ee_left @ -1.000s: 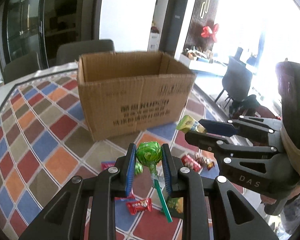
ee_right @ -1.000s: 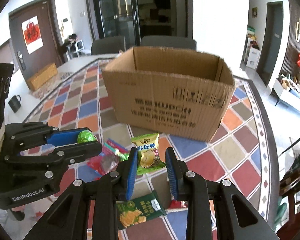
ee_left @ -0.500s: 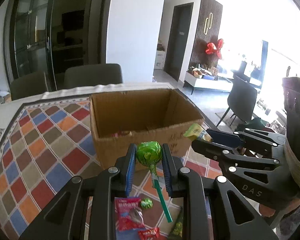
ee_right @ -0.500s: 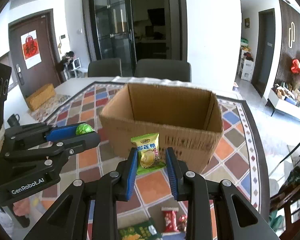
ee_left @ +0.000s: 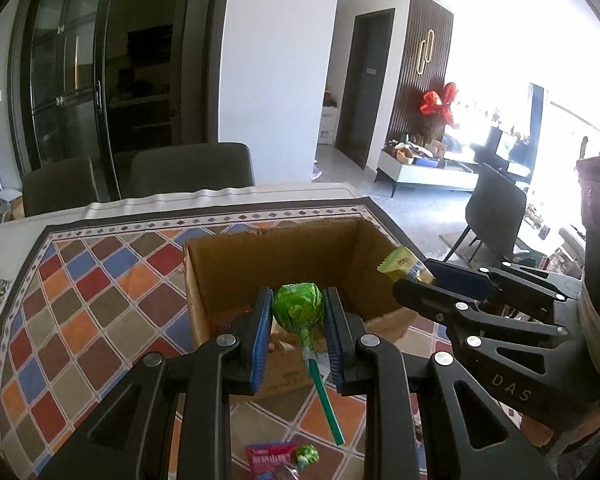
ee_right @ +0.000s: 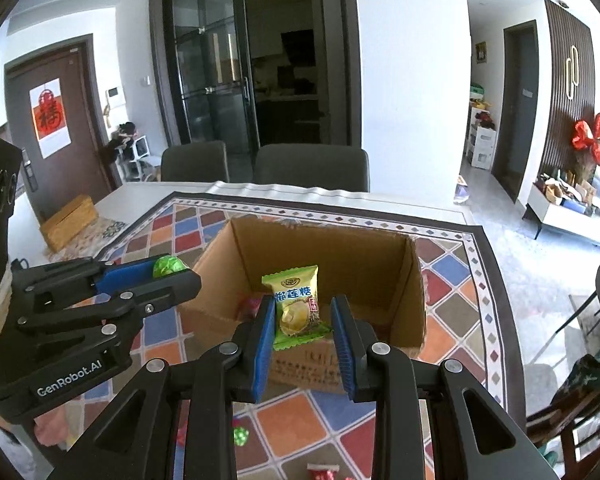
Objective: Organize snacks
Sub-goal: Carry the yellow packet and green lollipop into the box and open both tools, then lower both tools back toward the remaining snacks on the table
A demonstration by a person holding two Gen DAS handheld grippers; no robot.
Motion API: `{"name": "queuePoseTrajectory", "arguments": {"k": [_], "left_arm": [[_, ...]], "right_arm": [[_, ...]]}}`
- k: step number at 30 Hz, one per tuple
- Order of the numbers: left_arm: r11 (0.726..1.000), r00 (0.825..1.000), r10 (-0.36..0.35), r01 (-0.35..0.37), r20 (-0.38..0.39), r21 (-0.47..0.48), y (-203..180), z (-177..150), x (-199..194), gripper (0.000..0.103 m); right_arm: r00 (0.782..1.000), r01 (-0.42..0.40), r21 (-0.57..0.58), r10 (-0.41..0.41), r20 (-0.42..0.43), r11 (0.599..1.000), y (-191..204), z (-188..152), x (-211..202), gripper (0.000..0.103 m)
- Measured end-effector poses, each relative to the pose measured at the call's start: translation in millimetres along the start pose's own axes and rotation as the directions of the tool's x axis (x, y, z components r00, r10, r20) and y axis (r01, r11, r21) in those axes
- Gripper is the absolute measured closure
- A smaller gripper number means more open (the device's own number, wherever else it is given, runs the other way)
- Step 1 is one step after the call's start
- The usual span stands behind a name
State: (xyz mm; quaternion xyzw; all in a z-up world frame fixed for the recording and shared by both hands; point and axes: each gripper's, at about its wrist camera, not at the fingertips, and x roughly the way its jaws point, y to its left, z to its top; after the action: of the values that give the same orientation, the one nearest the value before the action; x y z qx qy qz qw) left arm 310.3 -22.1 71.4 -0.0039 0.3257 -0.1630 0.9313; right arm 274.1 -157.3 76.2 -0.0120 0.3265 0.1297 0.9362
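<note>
Left gripper [ee_left: 296,332] — blue pads pinching a green lollipop [ee_left: 298,309] by its wrapped head, stick slanting down.
Right gripper [ee_right: 303,330] — jaws clamped on a green durian candy packet [ee_right: 298,306], upright.
Both now hang above the open cardboard box [ee_right: 414,296]; a second ago it stood farther ahead.
Left view alone shows a pink sachet [ee_left: 270,455] on the patterned tablecloth [ee_left: 72,312].

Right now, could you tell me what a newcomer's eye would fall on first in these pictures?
Probably the green lollipop pinched between the blue fingers of the left gripper, with its stick angling down. Next, the yellow-green candy packet held in the right gripper. Both are poised at the near edge of the open cardboard box, which sits on a colourful diamond-patterned tablecloth.
</note>
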Motion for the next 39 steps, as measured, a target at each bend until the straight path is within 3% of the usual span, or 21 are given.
{"name": "queuePoseTrajectory", "arguments": {"k": [13, 16, 19, 28, 39], "left_arm": [[0.999, 0.993, 0.038, -0.038, -0.115, 0.004, 13.7, 22.3, 53.0, 0.077], [0.999, 0.992, 0.054, -0.054, -0.114, 0.004, 14.0, 22.0, 56.4, 0.062], [0.998, 0.992, 0.064, -0.064, -0.107, 0.01, 13.7, 19.4, 52.9, 0.059], [0.996, 0.994, 0.094, -0.094, -0.064, 0.01, 10.0, 8.0, 21.7, 0.057], [0.997, 0.997, 0.071, -0.071, -0.013, 0.008, -2.5, -17.2, -19.8, 0.053]], "right_arm": [[0.993, 0.024, 0.04, -0.019, -0.118, 0.999, -19.8, 20.1, 53.4, 0.074], [0.989, 0.034, 0.041, -0.028, -0.143, 0.999, -21.0, 19.4, 63.0, 0.071], [0.988, 0.034, 0.05, -0.026, -0.155, 0.998, -22.0, 17.7, 67.1, 0.062], [0.991, 0.077, 0.029, -0.074, -0.11, 0.997, -16.2, 7.4, 43.2, 0.062], [0.996, 0.082, 0.023, -0.081, -0.037, 0.996, -5.1, -11.4, -2.4, 0.062]]}}
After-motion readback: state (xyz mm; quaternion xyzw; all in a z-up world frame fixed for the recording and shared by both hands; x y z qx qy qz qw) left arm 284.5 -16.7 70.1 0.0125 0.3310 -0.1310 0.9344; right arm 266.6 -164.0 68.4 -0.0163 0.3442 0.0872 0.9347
